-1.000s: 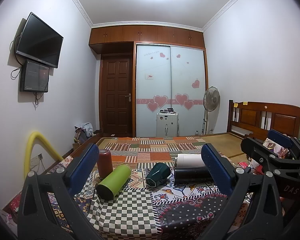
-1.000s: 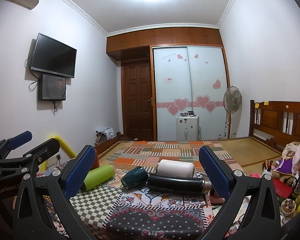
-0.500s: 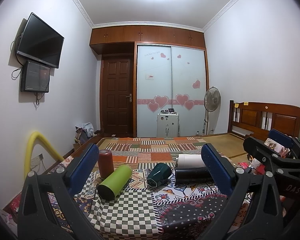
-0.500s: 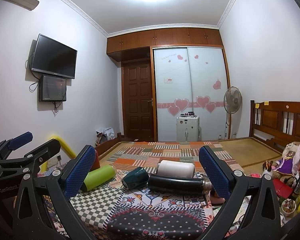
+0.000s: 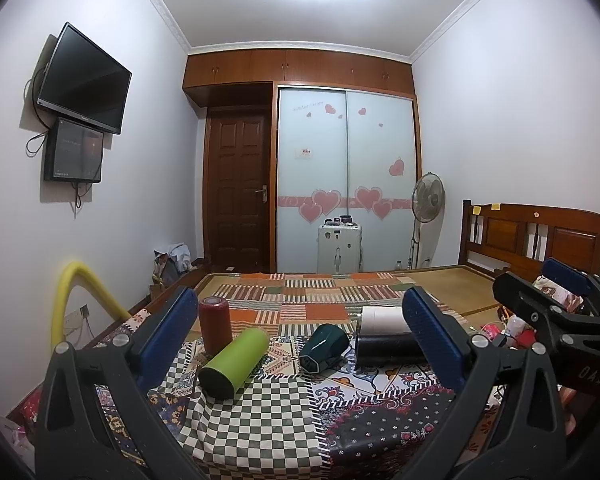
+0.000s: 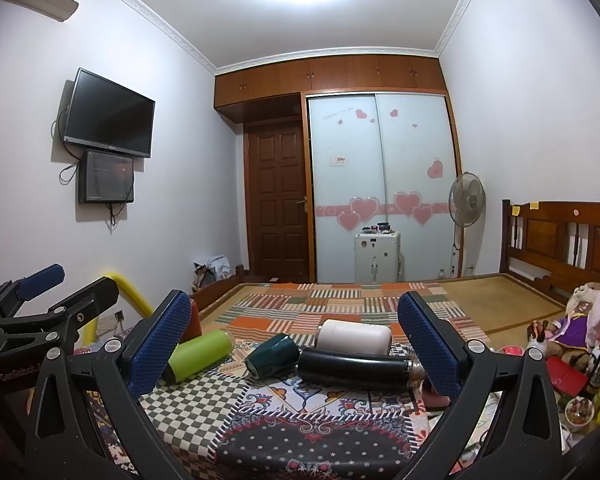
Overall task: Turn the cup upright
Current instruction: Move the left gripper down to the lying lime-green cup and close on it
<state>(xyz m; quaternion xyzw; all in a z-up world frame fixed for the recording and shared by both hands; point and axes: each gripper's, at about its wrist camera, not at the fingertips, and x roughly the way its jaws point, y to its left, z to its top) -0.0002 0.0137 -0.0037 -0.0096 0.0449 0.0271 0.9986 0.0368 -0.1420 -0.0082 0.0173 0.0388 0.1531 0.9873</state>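
Note:
Several cups lie on a patterned cloth. A light green cup lies on its side at the left. A dark green cup lies on its side in the middle. A black flask and a white cup lie on their sides at the right. A red cup stands at the back left. My left gripper and my right gripper are both open and empty, held short of the cups.
The cloth-covered table edge is close in front. A bed with a patchwork mat lies behind. A yellow tube stands at the left. Toys and clutter sit at the right. Each gripper shows in the other's view.
Both views have shifted very slightly; the cups have not moved and both grippers stay open.

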